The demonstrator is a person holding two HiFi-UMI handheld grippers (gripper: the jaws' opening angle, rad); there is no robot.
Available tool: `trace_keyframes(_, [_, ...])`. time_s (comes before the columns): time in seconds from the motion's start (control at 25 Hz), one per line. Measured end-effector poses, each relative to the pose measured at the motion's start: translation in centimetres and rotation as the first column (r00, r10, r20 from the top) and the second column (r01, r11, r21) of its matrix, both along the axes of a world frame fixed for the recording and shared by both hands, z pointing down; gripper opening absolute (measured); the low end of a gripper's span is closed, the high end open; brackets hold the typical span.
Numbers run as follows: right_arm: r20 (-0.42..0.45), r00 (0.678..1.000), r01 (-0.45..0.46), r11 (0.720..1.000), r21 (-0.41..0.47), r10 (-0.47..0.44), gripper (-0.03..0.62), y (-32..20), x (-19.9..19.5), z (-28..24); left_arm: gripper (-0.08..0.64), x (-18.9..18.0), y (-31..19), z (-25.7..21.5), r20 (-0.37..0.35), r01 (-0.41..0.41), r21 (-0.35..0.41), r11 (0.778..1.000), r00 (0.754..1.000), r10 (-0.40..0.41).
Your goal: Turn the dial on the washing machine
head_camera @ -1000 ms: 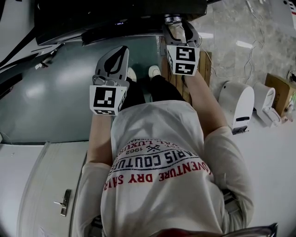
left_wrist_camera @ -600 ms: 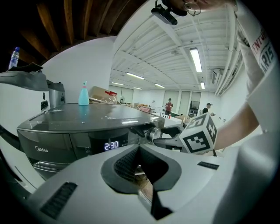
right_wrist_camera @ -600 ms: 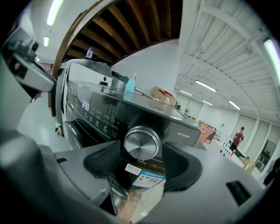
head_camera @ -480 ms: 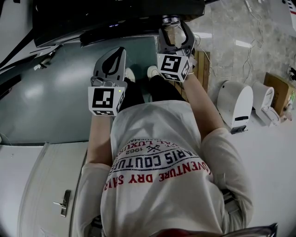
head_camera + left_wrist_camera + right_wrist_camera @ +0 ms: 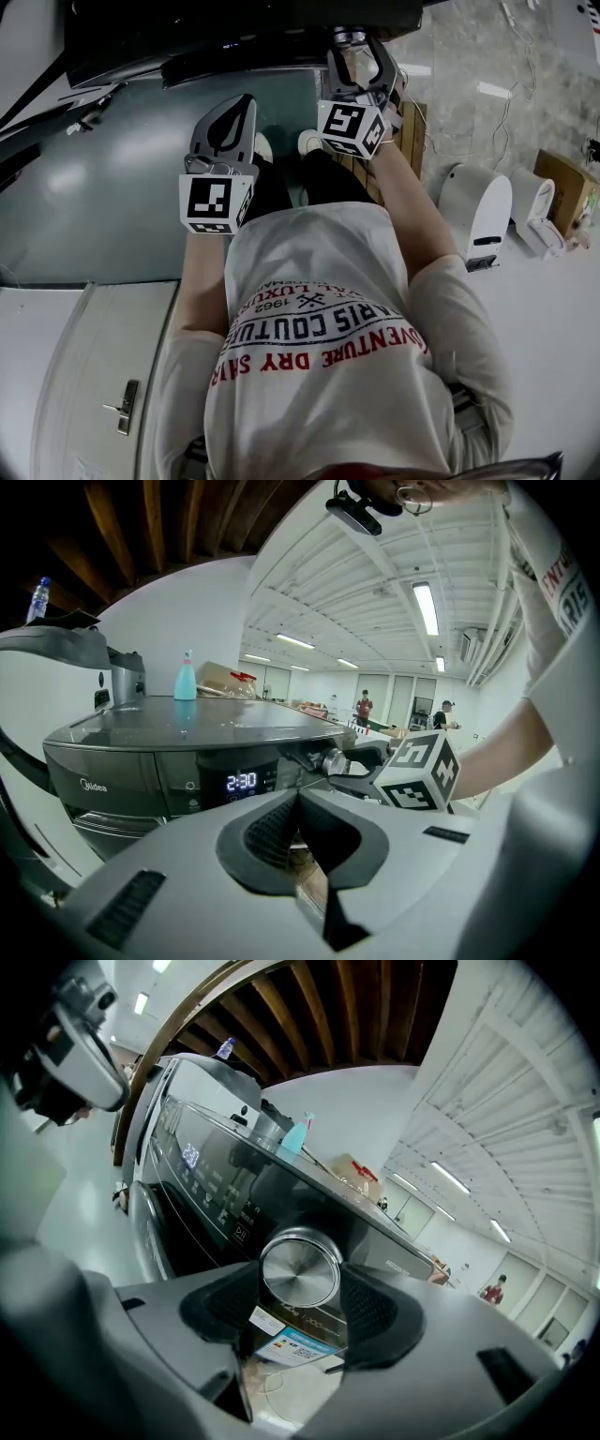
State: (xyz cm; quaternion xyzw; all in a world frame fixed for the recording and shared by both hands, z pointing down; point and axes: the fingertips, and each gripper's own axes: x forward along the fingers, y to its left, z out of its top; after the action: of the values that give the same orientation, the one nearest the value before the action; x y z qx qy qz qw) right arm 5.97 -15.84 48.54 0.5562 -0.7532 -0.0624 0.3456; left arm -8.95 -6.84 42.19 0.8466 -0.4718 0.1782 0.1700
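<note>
- washing machine [image 5: 141, 752]: its grey top [image 5: 122, 178] serves as the bench here; a blue bottle [image 5: 186, 677] stands on that top, well away from the front edge, so it is clear of the work; the lit display [image 5: 242, 782] sits midway along the front panel.
- left gripper [image 5: 298, 797]: jaws pressed together with nothing between them; it hovers above the top near the front edge [image 5: 244, 101], apart from the panel; I judge it is parked there to stay out of the other hand's way.
- dial [image 5: 300, 1267]: a brushed-metal knob at the right end of the front panel, just below the top's front right corner; also visible past the marker cube [image 5: 422, 769].
- right gripper [image 5: 298, 1309]: its ribbed pads [image 5: 220, 1305] sit either side of the knob and look to be pinching its rim; the gripper points straight along the knob's axis, which probably lets a wrist roll turn it without slipping off.
</note>
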Motion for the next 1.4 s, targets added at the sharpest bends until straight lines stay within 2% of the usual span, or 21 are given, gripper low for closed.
trace_keyframes(0.2, [0.183,0.979,-0.077,0.995,-0.066,0.088,0.284,-0.1,0.2,-0.1,0.015,-0.3,-0.1,-0.1,0.002,0.014,0.005,1.000,1.000,-0.014])
trace_keyframes(0.44, [0.369,0.917,-0.102,0.984,-0.147,0.150,0.284,-0.2,0.6,-0.2,0.015,-0.2,-0.3,-0.3,0.002,0.018,0.017,1.000,1.000,-0.018])
trace_keyframes(0.72, [0.379,0.915,-0.078,0.982,-0.170,0.139,0.284,-0.1,0.7,-0.1,0.015,0.3,-0.5,-0.7,0.012,0.018,0.023,1.000,1.000,-0.018])
trace_keyframes(0.96, [0.374,0.919,-0.065,0.984,-0.166,0.124,0.281,1.4,1.4,-2.8,0.015,0.9,-0.7,-2.7,0.005,0.027,0.046,0.999,1.000,-0.027])
trace_keyframes(1.0, [0.376,0.920,-0.051,0.986,-0.159,0.109,0.264,1.7,1.4,-3.6,0.015,1.1,-0.7,-3.1,0.007,0.024,0.052,0.998,1.000,-0.025])
trace_keyframes(1.08, [0.386,0.919,-0.032,0.991,-0.128,0.080,0.156,2.0,1.3,-5.7,0.015,1.3,-0.8,-4.2,0.012,0.019,0.071,0.997,1.000,-0.020])
trace_keyframes(1.12, [0.391,0.918,-0.024,0.993,-0.113,0.066,0.133,2.1,1.3,-6.6,0.015,1.3,-0.9,-4.9,0.014,0.019,0.082,0.996,1.000,-0.020])
trace_keyframes(1.2, [0.398,0.917,-0.003,0.995,-0.096,0.041,0.121,2.2,1.2,-8.1,0.015,1.2,-1.2,-6.2,0.012,0.024,0.104,0.994,1.000,-0.026])
trace_keyframes(1.24, [0.405,0.914,0.006,0.996,-0.092,0.032,0.095,2.3,1.1,-8.9,0.015,1.1,-1.3,-6.8,0.010,0.026,0.115,0.993,1.000,-0.027])
trace_keyframes(1.32, [0.433,0.901,0.026,0.996,-0.081,0.012,0.060,2.4,0.7,-10.4,0.015,0.9,-1.4,-7.7,0.019,0.018,0.134,0.991,1.000,-0.021])
trace_keyframes(1.4, [0.467,0.884,0.051,0.997,-0.062,-0.016,0.053,2.7,0.3,-12.2,0.015,0.6,-1.5,-8.5,0.045,0.003,0.149,0.989,0.999,-0.010])
